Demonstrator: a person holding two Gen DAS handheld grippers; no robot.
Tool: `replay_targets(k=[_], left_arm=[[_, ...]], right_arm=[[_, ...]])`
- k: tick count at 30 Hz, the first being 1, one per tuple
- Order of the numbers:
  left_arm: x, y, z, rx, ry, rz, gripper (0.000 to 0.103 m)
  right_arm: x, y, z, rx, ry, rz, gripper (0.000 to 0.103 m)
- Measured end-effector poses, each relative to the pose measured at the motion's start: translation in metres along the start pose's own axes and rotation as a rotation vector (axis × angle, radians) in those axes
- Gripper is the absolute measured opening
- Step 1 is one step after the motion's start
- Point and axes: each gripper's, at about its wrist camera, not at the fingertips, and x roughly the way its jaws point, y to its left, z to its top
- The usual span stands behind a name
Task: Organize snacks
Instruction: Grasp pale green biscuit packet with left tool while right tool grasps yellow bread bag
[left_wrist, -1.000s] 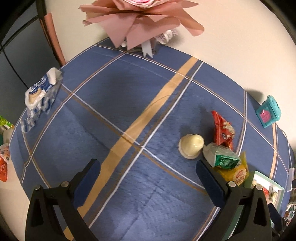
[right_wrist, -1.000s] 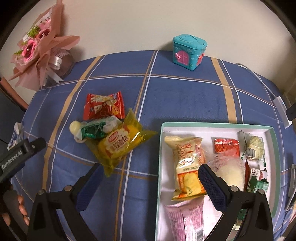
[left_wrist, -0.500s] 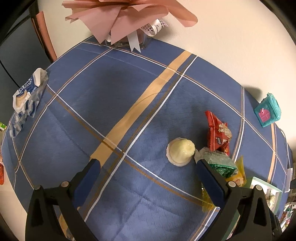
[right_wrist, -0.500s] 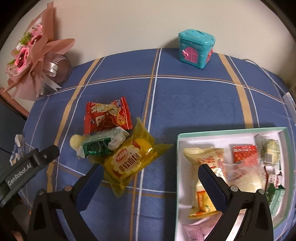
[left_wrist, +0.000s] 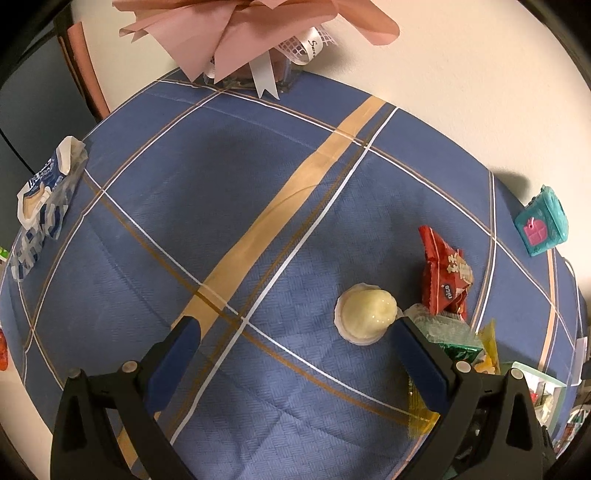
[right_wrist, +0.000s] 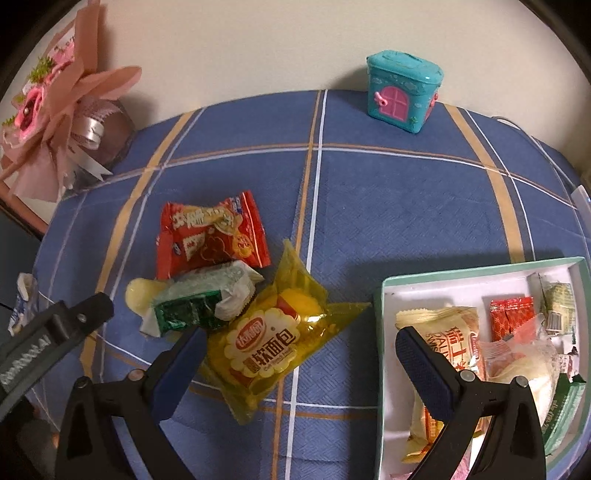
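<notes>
A small pile of snacks lies on the blue checked tablecloth: a red packet (right_wrist: 210, 236), a green-and-white packet (right_wrist: 201, 302), a yellow bread packet (right_wrist: 269, 339) and a pale round cup (left_wrist: 365, 312). My right gripper (right_wrist: 299, 356) is open and empty, low over the yellow packet, which lies between its fingers. The mint-rimmed box (right_wrist: 384, 291) at the right holds several snacks. My left gripper (left_wrist: 295, 350) is open and empty, just left of the pale cup; its body (right_wrist: 55, 328) shows at the left of the right wrist view.
A pink bouquet (right_wrist: 55, 96) stands at the back left by the wall. A teal toy house (right_wrist: 402, 94) stands at the back. A blue-and-white packet (left_wrist: 44, 199) lies at the table's left edge. The box's far rim (left_wrist: 539, 373) shows at the right.
Both grippers moved forward and lower toward the snack pile. The pile now sits closer in both views, and the right gripper has shifted left from the box to over the yellow packet.
</notes>
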Motion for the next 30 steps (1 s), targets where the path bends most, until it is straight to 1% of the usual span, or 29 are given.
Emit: replay_targets(k=[8, 11, 14, 20, 22, 26, 30], left_arm=[[-0.001, 0.000, 0.000, 0.002, -0.002, 0.005, 0.103], [-0.001, -0.001, 0.000, 0.005, -0.001, 0.008, 0.103], [-0.002, -0.003, 0.000, 0.011, -0.001, 0.008, 0.103], [-0.004, -0.006, -0.002, 0.015, 0.001, 0.016, 0.103], [-0.004, -0.006, -0.002, 0.018, 0.000, 0.016, 0.103], [-0.004, -0.011, -0.004, 0.029, -0.002, 0.007, 0.103], [-0.003, -0.016, -0.006, 0.035, 0.002, -0.026, 0.103]], right_arm=[[0.010, 0.000, -0.004, -0.016, 0.038, -0.005, 0.103], [0.008, 0.000, -0.005, -0.027, 0.035, -0.014, 0.103], [0.006, -0.001, -0.005, -0.046, 0.033, -0.031, 0.103], [-0.001, -0.002, -0.005, -0.093, 0.024, -0.102, 0.102], [-0.004, -0.004, -0.005, -0.095, 0.019, -0.109, 0.101], [-0.013, -0.006, -0.003, -0.085, -0.006, -0.080, 0.095], [-0.017, -0.007, -0.002, -0.057, -0.008, -0.004, 0.088]])
